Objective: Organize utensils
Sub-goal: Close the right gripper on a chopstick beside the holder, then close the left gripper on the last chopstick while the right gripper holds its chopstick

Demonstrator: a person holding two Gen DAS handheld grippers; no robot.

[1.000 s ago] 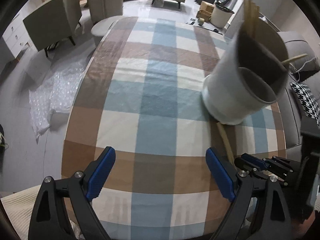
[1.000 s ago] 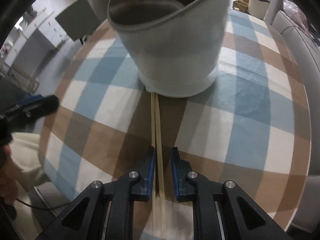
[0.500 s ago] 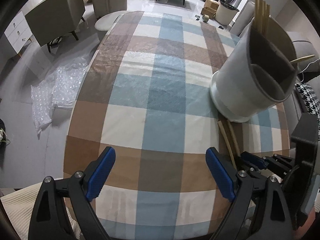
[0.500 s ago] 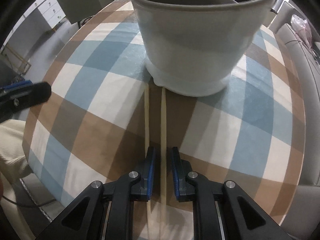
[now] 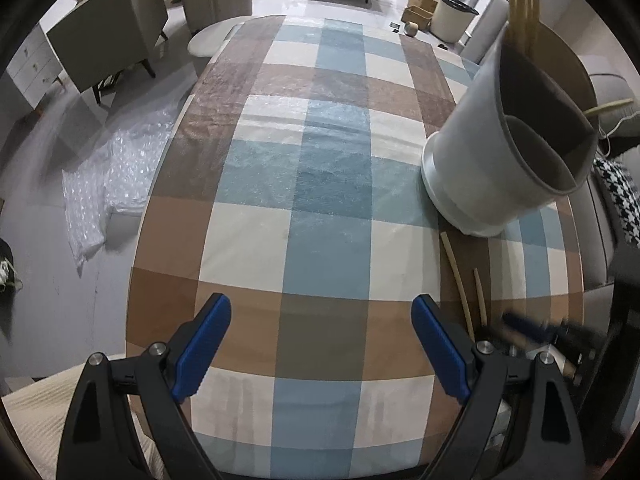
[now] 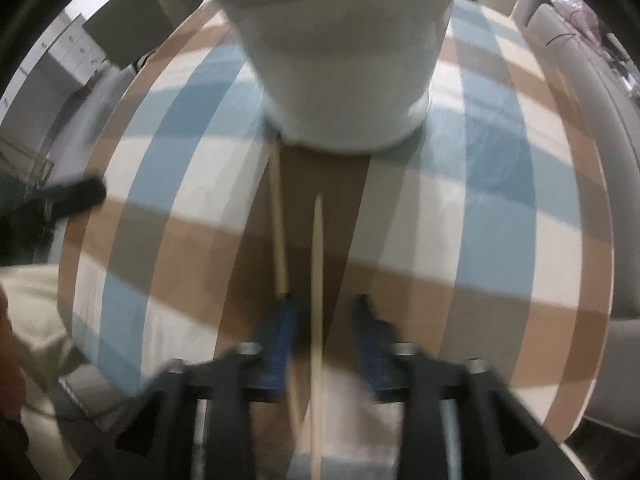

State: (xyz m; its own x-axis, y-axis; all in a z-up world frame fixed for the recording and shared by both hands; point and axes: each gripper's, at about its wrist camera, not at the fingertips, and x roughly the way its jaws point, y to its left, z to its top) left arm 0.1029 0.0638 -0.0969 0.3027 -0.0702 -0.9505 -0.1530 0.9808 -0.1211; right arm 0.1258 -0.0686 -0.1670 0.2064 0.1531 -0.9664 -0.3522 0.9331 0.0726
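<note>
- Chopsticks, two, pale wood: one chopstick [image 6: 279, 232] lies on a brown stripe of the cloth, its far end almost touching the foot of the holder. The second chopstick [image 6: 317, 280] lies just to its right, running back between the fingers of the right gripper. In the left wrist view both show at the near right of the table [image 5: 456, 268], just short of the holder.
- Holder [image 5: 500, 160], pale grey, round, with a divider inside: it stands on the right side of the table. More chopsticks [image 5: 520, 8] stand upright in its far compartment. The near compartment looks bare, though its floor is hidden.
- Right gripper [image 6: 320, 332]: blue pads parted, one to each side of the second chopstick with a gap on both; the view is blurred, and no pinch shows.
- Left gripper [image 5: 320, 344]: fingers spread wide, holding nothing, over the near middle of the table, well left of the chopsticks.
- Tablecloth [image 5: 320, 160]: blue, brown and cream check, covering the table.
- Floor, left of the table: bubble wrap [image 5: 104, 176] and a grey armchair [image 5: 108, 48] farther off.
- Far right: a round bin [image 5: 452, 20].
</note>
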